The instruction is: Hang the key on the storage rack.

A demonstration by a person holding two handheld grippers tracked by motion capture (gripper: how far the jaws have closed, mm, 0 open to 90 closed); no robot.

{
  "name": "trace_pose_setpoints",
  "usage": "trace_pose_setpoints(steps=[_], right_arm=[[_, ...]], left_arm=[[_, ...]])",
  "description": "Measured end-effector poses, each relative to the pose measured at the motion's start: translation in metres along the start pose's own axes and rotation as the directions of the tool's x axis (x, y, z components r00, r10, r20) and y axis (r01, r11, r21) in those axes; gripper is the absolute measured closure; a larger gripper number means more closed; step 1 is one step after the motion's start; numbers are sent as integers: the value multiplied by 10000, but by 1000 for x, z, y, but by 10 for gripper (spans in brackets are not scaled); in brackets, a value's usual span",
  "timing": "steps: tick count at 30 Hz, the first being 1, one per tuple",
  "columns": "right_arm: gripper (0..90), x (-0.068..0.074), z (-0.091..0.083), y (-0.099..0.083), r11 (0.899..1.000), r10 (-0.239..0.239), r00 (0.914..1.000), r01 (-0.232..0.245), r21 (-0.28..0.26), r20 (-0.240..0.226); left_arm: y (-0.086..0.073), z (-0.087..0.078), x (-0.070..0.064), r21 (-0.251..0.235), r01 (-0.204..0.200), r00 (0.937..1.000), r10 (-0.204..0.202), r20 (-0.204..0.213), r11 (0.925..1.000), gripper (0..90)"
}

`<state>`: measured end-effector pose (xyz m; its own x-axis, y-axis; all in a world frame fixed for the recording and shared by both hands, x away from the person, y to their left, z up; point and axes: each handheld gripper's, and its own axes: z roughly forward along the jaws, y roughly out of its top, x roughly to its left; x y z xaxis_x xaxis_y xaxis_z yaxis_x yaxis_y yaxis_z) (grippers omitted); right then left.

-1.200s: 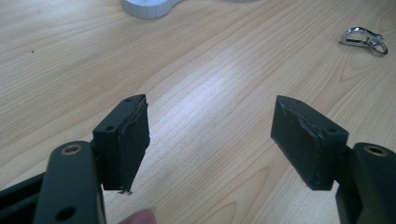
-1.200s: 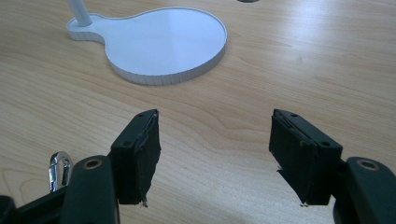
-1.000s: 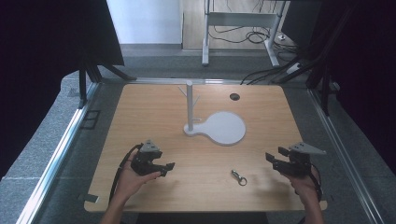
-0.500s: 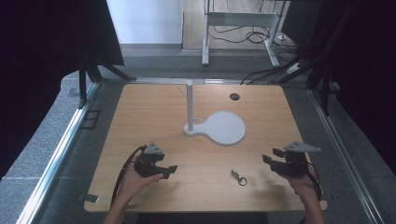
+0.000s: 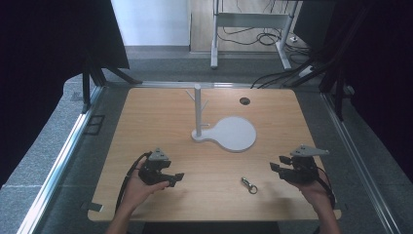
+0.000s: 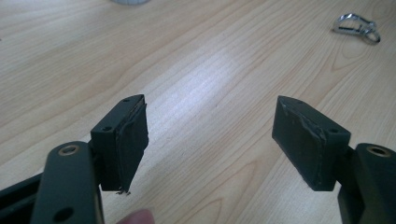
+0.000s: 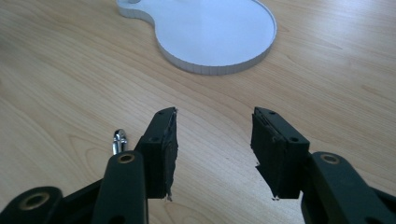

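While lit, pale wooden table [image 5: 160, 122], cabled floor [image 5: 253, 34].

A small silver metal clasp [image 5: 249, 185] lies flat on the wooden table [image 5: 160, 122], near its front edge.

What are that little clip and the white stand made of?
The clip looks like polished metal: silvery, with bright glints. The white stand seems matte plastic, possibly 3D-printed, judging by fine ridges along its base edge. The table shows pale wood grain, perhaps laminate.
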<state>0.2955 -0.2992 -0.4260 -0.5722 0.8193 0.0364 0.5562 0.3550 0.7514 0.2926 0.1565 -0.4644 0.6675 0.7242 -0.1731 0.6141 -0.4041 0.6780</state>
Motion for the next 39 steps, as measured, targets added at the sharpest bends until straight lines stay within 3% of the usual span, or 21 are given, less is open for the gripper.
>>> trace_pose_setpoints(steps=[10,21,26,27,39], right_arm=[[563,4,0,13,9966,-208,9986,246,791,-488],[584,23,9,27,9873,-725,9925,854,1339,-980],[596,34,21,30,9756,-987,9872,1208,1831,-1254],[598,38,26,31,9693,-1123,9845,1383,2032,-1347],[623,48,39,31,9450,-1346,9771,1767,2752,-1651]], left_arm=[[0,-1,4,12,117,9999,-117,110,9999,278],[0,-1,3,12,36,9998,-36,183,10000,278],[0,-1,2,49,-2,9998,1,190,10000,278],[0,-1,3,37,5,9998,-6,185,10000,278],[0,0,2,122,-61,9996,57,276,9999,278]])
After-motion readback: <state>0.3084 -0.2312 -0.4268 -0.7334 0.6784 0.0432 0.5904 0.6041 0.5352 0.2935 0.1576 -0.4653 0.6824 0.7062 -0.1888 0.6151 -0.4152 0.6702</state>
